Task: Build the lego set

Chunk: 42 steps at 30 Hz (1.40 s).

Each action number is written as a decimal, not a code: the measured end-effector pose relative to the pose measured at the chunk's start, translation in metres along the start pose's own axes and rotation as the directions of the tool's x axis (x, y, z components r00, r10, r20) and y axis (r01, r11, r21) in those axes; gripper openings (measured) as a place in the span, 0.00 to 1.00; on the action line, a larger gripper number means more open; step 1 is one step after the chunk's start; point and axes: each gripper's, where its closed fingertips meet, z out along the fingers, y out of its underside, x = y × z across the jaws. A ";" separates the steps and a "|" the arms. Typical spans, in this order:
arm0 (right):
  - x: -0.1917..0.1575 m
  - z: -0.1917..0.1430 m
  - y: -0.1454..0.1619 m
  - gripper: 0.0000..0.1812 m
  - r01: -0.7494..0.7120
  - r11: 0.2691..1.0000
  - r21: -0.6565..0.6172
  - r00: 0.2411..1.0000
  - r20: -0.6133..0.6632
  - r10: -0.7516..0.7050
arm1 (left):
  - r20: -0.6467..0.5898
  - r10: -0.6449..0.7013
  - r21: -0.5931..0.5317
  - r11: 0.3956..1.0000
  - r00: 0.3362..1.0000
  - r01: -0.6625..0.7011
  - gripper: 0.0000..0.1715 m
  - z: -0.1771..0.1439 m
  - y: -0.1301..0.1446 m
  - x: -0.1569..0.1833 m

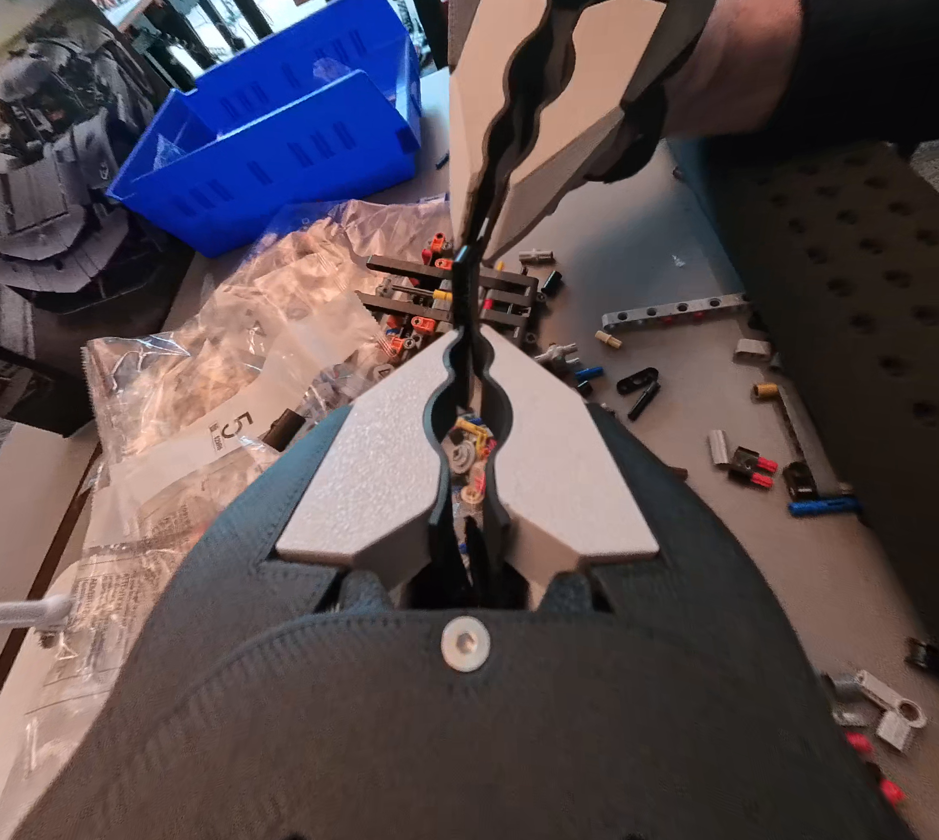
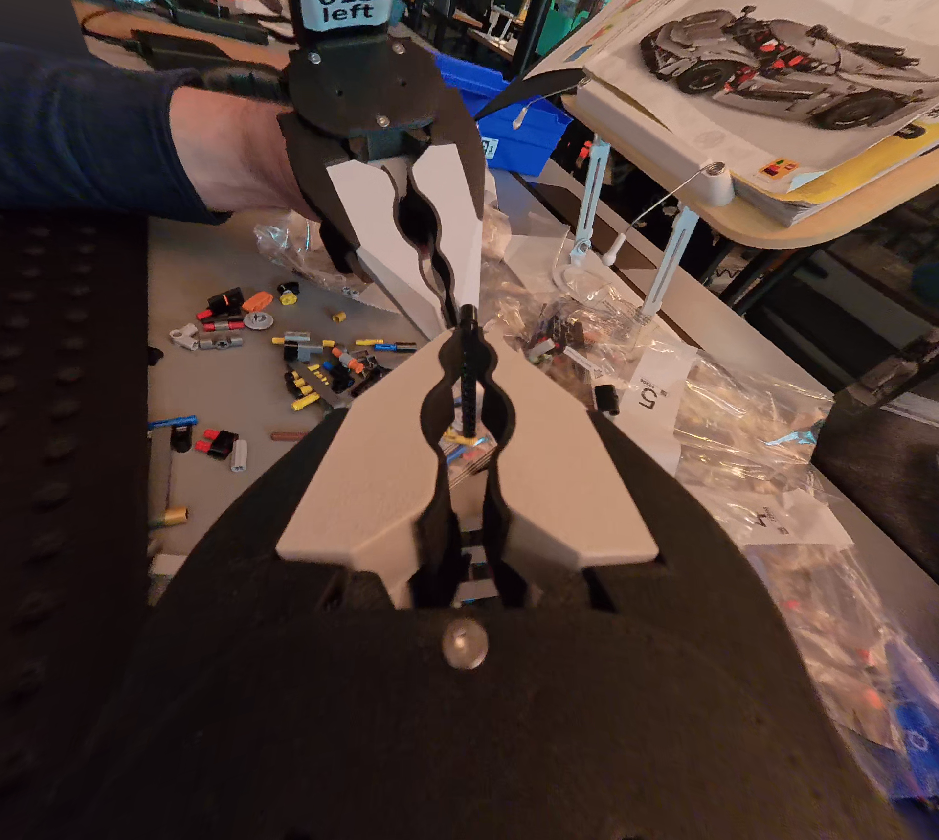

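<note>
A thin black ribbed rod (image 1: 463, 292) is held in the air between both grippers, over the grey table (image 1: 655, 251). My left gripper (image 1: 465, 339) is shut on its near end. My right gripper (image 1: 475, 240) comes in from above and is shut on its far end. In the right wrist view the rod (image 2: 468, 383) runs between the shut fingers of my right gripper (image 2: 467, 339), and the left gripper (image 2: 450, 321) meets its tip. A partly built dark grey frame (image 1: 508, 294) with orange and yellow pins lies under the rod.
Several loose pieces (image 1: 752, 465) lie scattered on the table, also in the right wrist view (image 2: 305, 358). Clear parts bags (image 1: 228, 332) and blue bins (image 1: 264, 155) sit to the left. An instruction booklet (image 2: 787, 53) rests on a stand. A black perforated mat (image 1: 838, 282) borders the table. Left and right tips are no more than a few centimetres apart.
</note>
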 end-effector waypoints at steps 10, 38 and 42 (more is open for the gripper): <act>-0.005 0.004 0.008 0.00 0.002 0.999 -0.040 0.999 0.034 0.000 | -0.067 -0.021 -0.017 1.000 0.998 0.019 0.12 -0.001 0.005 0.010; -0.024 0.009 0.018 0.00 0.003 0.996 -0.089 0.990 0.144 0.009 | -0.096 0.091 0.006 0.996 0.991 -0.091 0.03 -0.009 -0.005 0.022; -0.026 0.008 0.017 0.00 0.000 0.996 -0.087 0.987 0.161 0.014 | -0.112 0.094 0.003 0.996 0.989 -0.094 0.02 -0.011 -0.005 0.024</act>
